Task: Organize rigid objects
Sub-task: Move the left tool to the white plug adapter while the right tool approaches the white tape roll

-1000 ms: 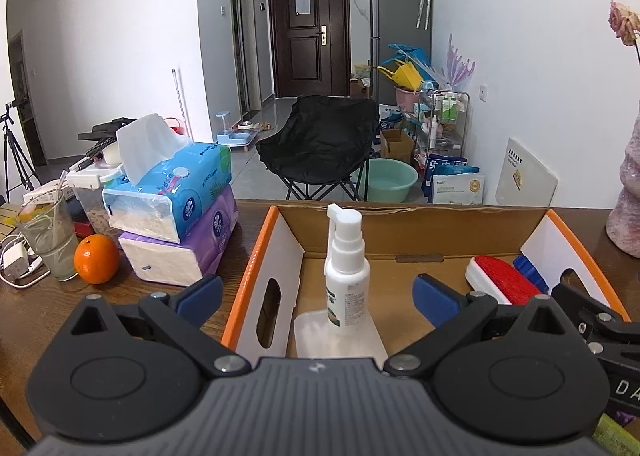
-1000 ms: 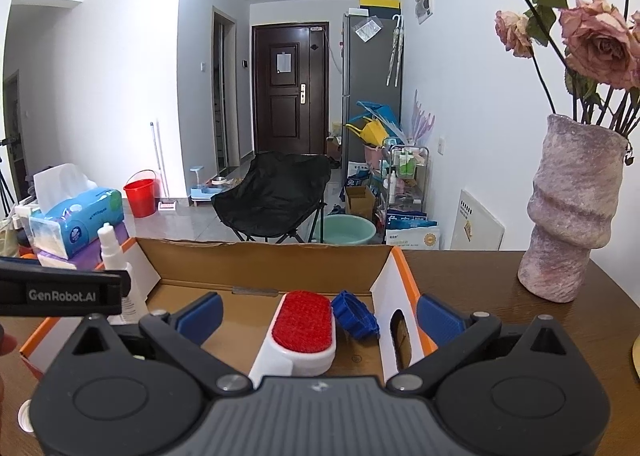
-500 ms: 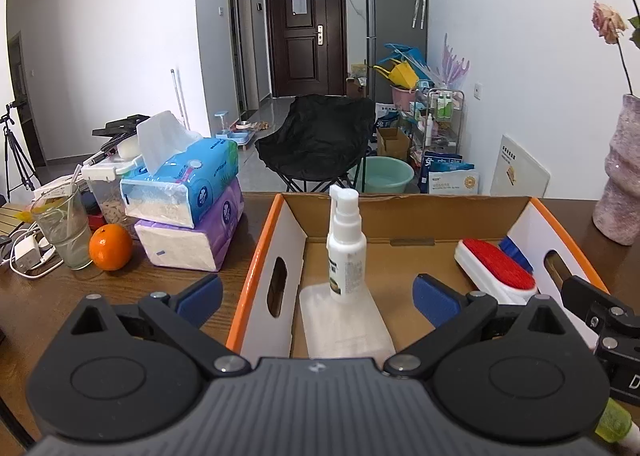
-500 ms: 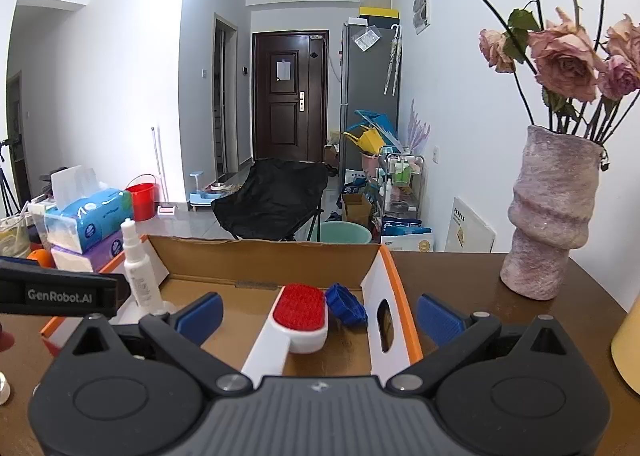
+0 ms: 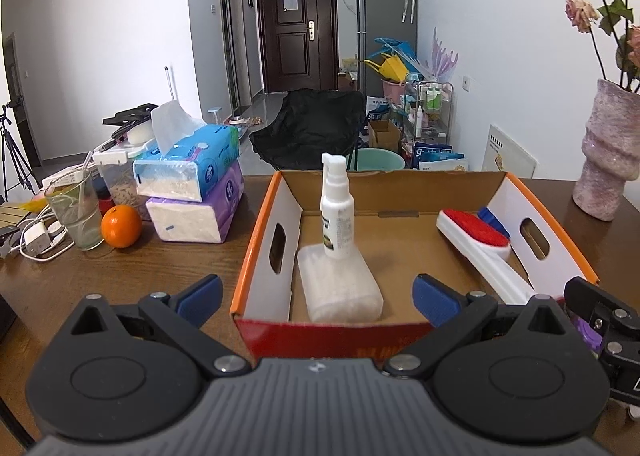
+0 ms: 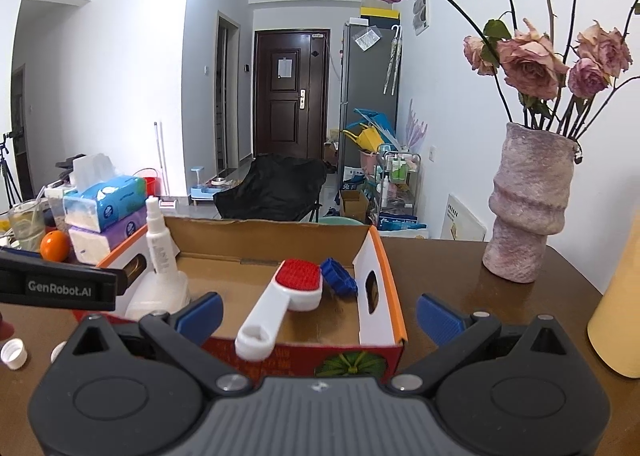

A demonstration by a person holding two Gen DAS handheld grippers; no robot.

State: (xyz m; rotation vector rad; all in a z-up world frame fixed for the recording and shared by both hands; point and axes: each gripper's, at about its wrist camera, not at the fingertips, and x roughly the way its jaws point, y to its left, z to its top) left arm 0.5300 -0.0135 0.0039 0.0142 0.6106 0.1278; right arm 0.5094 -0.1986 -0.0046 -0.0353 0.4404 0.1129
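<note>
While both claws hang short of the cardboard box (image 5: 404,192), nothing sits between their fingers; the left claw (image 5: 316,298) is spread wide, empty, and the right claw (image 6: 319,312) likewise gapes with its blue pads well apart. Inside the orange-rimmed box on the brown counter (image 5: 120,276), a white spray bottle (image 5: 337,212) stands upright on a pale translucent pouch (image 5: 340,284) at the left; at the right a white lint brush (image 6: 286,296) with a red pad lies tilted, handle over the near wall, just beside a blue ridged piece (image 6: 340,283); two white caps (image 6: 14,354) lie on the counter outside.
</note>
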